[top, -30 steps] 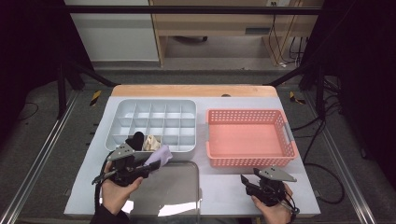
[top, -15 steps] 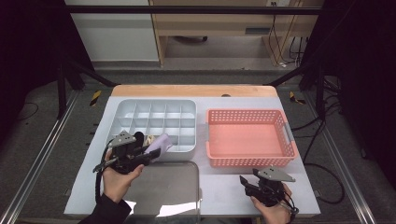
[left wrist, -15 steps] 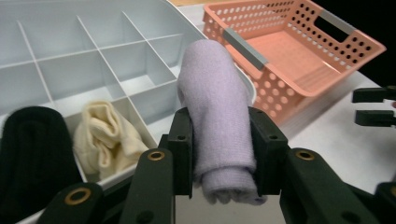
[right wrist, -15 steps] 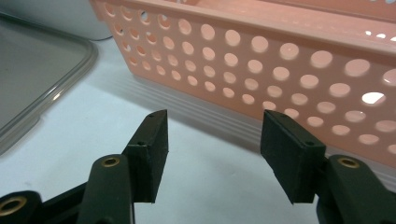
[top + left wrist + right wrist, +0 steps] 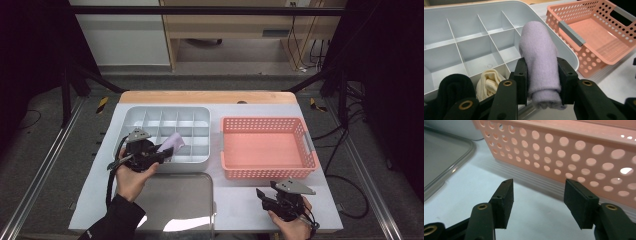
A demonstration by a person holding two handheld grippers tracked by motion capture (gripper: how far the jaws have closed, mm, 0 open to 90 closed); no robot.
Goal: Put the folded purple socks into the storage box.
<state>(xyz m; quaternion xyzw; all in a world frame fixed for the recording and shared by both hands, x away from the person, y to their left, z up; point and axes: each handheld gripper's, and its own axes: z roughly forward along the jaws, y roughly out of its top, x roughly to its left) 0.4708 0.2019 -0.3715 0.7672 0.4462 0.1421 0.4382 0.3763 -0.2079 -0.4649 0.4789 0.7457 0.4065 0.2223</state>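
Note:
My left gripper (image 5: 161, 153) is shut on a rolled lilac sock (image 5: 540, 62), which hangs over the front row of the grey divided organiser box (image 5: 150, 116). In the left gripper view the roll (image 5: 172, 143) sticks out past the jaws above an empty compartment. A cream sock roll (image 5: 488, 81) and a black sock roll (image 5: 452, 88) lie in front-row compartments beside it. My right gripper (image 5: 537, 195) stands open above the white table, close to the front wall of the salmon basket (image 5: 574, 145), with nothing between its fingers. It (image 5: 263, 194) sits at the table's front right.
The salmon perforated basket (image 5: 265, 172) with grey handles stands right of the organiser and looks empty. A clear grey lid (image 5: 175, 200) lies flat at the front, between my two hands. The white table (image 5: 240, 200) ends just behind the right hand.
My left gripper has carried the lilac sock away from the front edge, up and over the organiser's front row. The right gripper has stayed where it was.

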